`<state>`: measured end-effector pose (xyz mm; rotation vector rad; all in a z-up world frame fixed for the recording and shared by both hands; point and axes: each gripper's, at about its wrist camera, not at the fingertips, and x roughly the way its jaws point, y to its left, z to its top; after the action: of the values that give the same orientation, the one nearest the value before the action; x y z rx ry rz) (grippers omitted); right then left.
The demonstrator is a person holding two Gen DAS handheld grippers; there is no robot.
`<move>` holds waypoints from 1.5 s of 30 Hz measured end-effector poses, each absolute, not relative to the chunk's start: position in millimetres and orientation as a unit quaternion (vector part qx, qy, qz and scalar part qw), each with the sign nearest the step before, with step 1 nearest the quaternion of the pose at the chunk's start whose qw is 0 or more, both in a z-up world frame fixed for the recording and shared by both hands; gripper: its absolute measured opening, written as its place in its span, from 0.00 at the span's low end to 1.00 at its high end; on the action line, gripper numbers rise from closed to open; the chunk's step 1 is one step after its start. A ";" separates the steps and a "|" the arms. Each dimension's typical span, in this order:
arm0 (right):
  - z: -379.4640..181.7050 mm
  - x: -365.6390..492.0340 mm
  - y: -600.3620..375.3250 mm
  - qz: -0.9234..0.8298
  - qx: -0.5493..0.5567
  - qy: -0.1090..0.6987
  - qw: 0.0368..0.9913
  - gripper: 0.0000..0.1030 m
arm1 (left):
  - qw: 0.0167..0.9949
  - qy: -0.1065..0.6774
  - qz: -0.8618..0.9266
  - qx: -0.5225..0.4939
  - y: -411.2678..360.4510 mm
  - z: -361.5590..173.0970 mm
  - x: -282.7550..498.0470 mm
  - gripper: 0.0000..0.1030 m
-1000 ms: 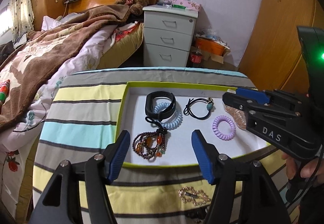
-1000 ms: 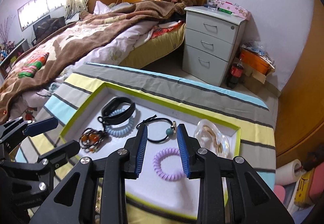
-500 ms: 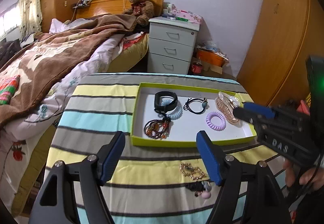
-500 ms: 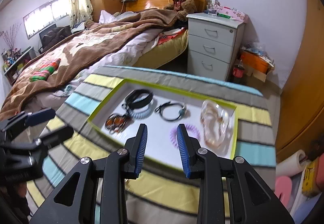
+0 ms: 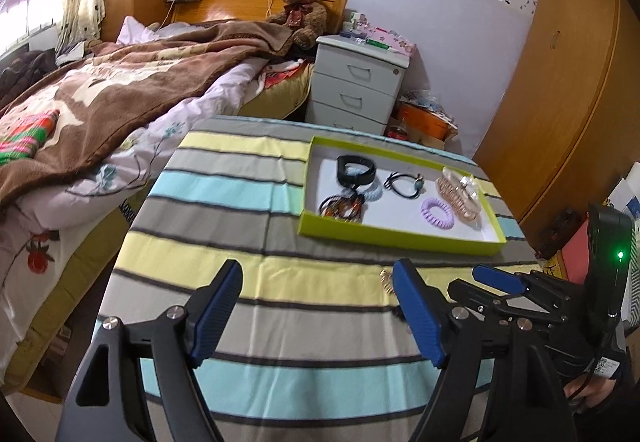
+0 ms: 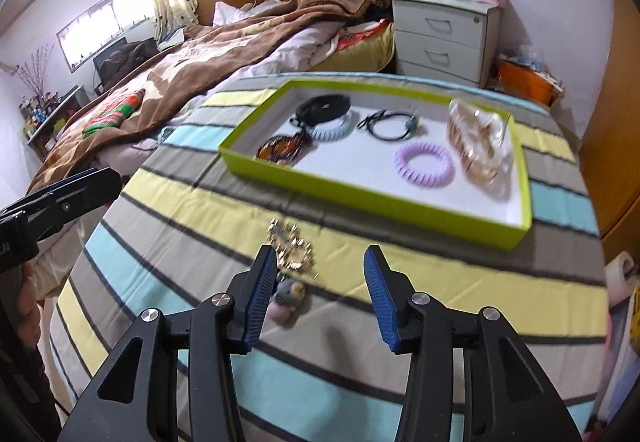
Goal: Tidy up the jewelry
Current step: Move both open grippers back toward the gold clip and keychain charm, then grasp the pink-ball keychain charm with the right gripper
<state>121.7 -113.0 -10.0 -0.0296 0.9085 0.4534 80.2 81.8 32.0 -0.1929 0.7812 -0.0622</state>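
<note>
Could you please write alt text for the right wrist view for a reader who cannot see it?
The right claw, open and empty, hovers over a striped tablecloth near a gold chain piece and a small plush charm. Beyond sits a green tray holding hair ties and bracelets, with a bed behind.

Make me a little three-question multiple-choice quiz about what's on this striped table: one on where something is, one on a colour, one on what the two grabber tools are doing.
1. Where is the gold chain piece?
A. in the green tray
B. on the striped cloth in front of the tray
C. on the bed

2. What colour is the spiral hair tie beside the clear hair claw?
A. lilac
B. red
C. black

3. What are the right gripper and left gripper doing?
A. both squeezing jewelry
B. one holds the tray
C. both open, holding nothing

Answers: 1 B, it lies on the cloth outside the tray's rim. 2 A, a pale purple coil. 3 C, each pair of blue pads stands apart with nothing between.
</note>
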 end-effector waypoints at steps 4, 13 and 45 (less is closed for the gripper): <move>-21.4 114.1 -105.3 0.226 -0.015 0.446 0.866 0.45 | 0.915 0.388 -0.027 -0.104 91.8 21.3 72.3 0.77; -33.8 109.6 -91.7 0.227 -0.022 0.457 0.860 0.45 | 0.912 0.392 -0.028 -0.121 105.1 11.0 60.1 0.78; -44.8 105.5 -80.3 0.202 -0.059 0.438 0.874 0.25 | 0.905 0.403 -0.019 -0.132 116.9 1.0 51.6 0.78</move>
<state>105.5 -80.3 -44.9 -0.1225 0.9138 0.4209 51.6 116.9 1.0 -0.2718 0.8326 -0.0396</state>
